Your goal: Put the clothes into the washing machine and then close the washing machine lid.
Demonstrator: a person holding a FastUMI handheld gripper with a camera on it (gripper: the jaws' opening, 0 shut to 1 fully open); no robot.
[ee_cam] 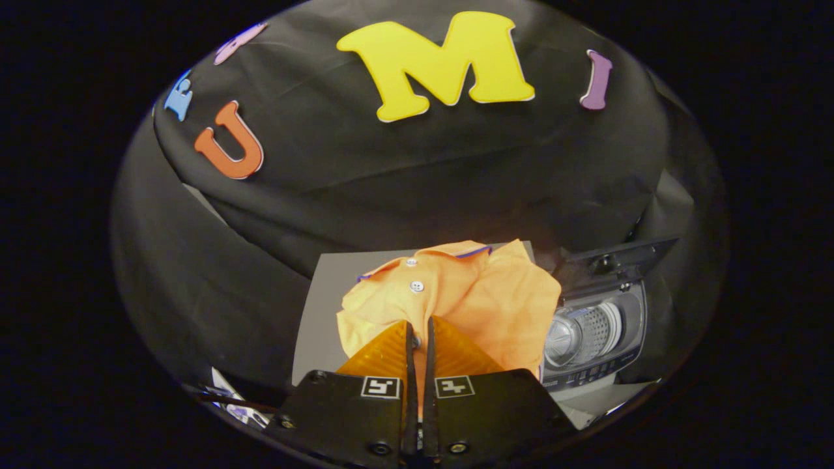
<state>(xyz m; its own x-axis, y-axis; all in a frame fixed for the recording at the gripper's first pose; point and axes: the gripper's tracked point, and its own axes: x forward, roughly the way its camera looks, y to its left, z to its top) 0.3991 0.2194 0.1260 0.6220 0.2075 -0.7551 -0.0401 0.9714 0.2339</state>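
Note:
An orange button-up shirt (469,293) with white buttons and a collar hangs bunched just ahead of my fingers. My gripper (419,329) is shut on a fold of its cloth, the two fingers nearly touching with fabric pinched between them. The shirt is lifted above the grey table top (326,306). To the right of the shirt stands a small grey top-loading washing machine (596,339). Its dark lid (619,257) is raised and the perforated metal drum (586,332) shows inside. The shirt's right edge overlaps the washer's left side.
Black cloth walls close in behind and on both sides of the table. Some papers or a small printed item (231,404) lie low at the left, beside the gripper body. The washer's control panel (589,374) faces the near side.

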